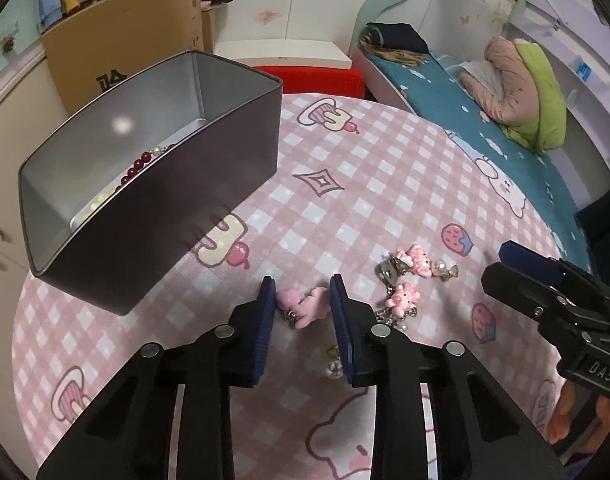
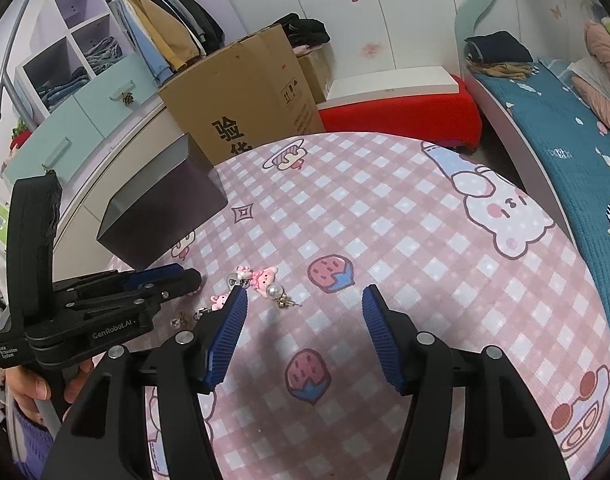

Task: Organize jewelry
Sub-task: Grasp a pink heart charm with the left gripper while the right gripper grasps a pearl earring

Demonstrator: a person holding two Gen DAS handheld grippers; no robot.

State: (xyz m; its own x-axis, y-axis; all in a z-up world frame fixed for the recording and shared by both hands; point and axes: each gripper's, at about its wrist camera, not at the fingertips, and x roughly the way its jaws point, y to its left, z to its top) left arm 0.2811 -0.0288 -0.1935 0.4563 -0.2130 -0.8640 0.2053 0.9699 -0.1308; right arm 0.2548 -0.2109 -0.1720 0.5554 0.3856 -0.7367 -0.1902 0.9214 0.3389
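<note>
My left gripper (image 1: 303, 300) is down on the pink checked tablecloth, its blue pads (image 1: 267, 320) touching both sides of a pink bear charm (image 1: 301, 308) that lies on the cloth. Just right of it lie other pink charms with a pearl and metal clasps (image 1: 415, 262), and one more pink charm (image 1: 403, 298). A dark open tin box (image 1: 233, 152) stands at the left and holds a red bead bracelet (image 1: 135, 166) and pale beads. My right gripper (image 2: 305, 304) hovers open over bare cloth, right of the charm cluster (image 2: 265, 278). The left gripper (image 2: 185, 276) appears there too.
A small pearl piece (image 1: 335, 366) lies under my left gripper's right finger. Behind the round table stand a cardboard box (image 2: 245, 96), a red bench (image 2: 401, 114) and a wardrobe. A bed with a teal cover (image 2: 565, 128) runs along the right. A hand (image 2: 33, 392) grips the left tool.
</note>
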